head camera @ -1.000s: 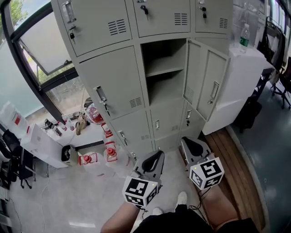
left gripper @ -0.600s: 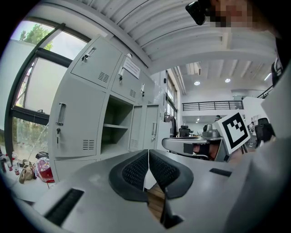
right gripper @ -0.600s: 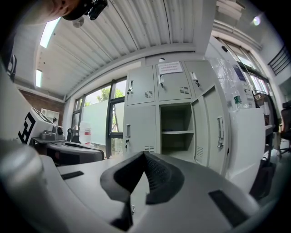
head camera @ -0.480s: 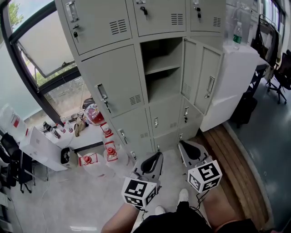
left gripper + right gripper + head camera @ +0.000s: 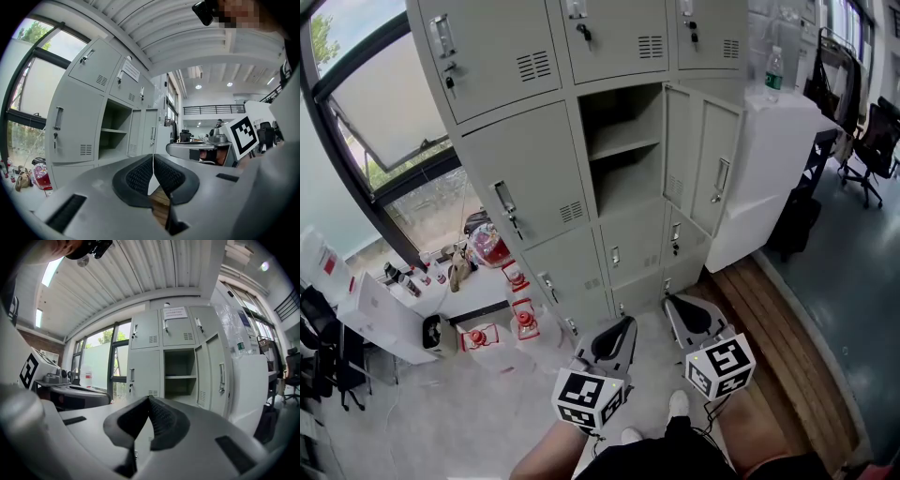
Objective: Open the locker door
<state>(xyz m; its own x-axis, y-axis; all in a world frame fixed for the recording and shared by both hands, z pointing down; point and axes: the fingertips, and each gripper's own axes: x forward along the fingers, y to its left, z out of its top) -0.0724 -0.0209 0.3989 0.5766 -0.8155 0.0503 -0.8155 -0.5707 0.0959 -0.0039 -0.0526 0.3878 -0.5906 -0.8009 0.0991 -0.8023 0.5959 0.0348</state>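
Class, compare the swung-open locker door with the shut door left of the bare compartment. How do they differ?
The open door stands swung out rightward, baring a shelved compartment; the shut door lies flush. The open door shows at an angle; the shut door shows its whole front, handle and vent slots. Both are pale grey, in one row.

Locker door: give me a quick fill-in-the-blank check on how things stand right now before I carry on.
In the head view, the open locker door hangs at the ____ of its compartment. Inside the compartment sits a single ____. The left gripper and the right gripper both have jaws ____, nothing between them. A ____ stands on the white cabinet beside the lockers.
Missing words: right; shelf; shut; bottle.
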